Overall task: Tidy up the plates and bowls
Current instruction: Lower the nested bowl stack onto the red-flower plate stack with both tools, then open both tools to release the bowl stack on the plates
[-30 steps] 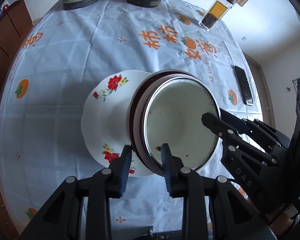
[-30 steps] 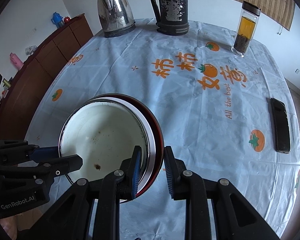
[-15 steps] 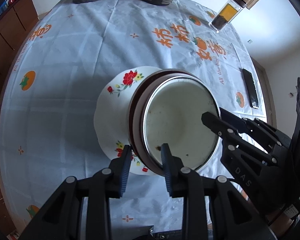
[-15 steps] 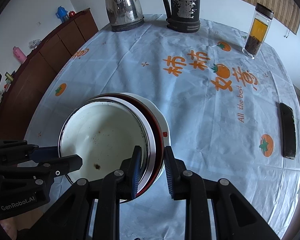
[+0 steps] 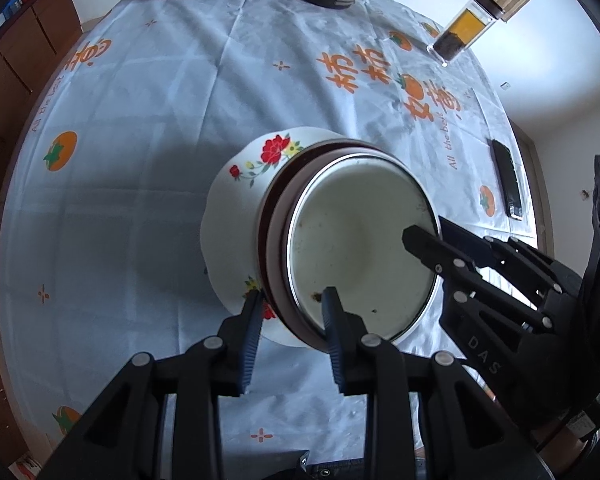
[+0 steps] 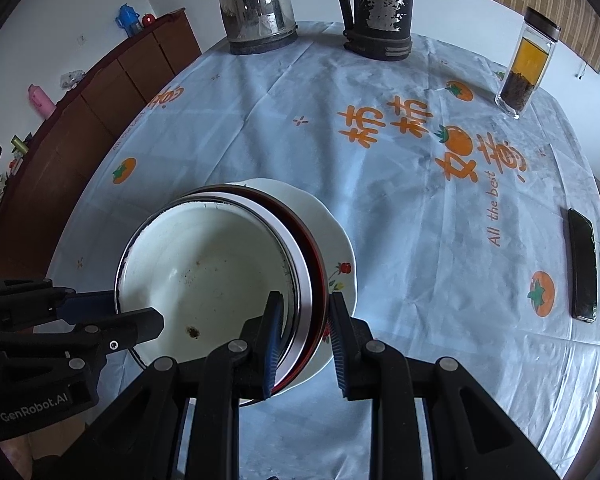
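A stack of bowls (image 5: 360, 248) is held over a round table (image 5: 148, 128) by two claws. The top bowl (image 6: 204, 268) is white inside, with a metal rim and a few brown spots. A red bowl (image 6: 314, 256) is seen right under it.

The left claw (image 5: 290, 312) is closed on the near edge of the stack. One finger is inside the top bowl and the other is outside, by the red bowl. The right claw (image 6: 304, 320) is closed on the other side of the stack in the same way. Each claw can be seen in the other's view.

A flowered plate (image 5: 240, 200) is seen under the stack. It is white with red flowers and a wavy edge. The stack covers most of it. It cannot be told if the stack touches the plate.

The table is covered with a pale cloth (image 6: 340, 92) with orange fruit and orange writing. At the far side stand a shiny kettle (image 6: 256, 8), a black jug (image 6: 376, 8) and a tea bottle (image 6: 526, 64). A dark phone (image 6: 582, 264) lies flat near the right edge, well apart from the bowls. A brown cabinet (image 6: 88, 120) is seen past the table.
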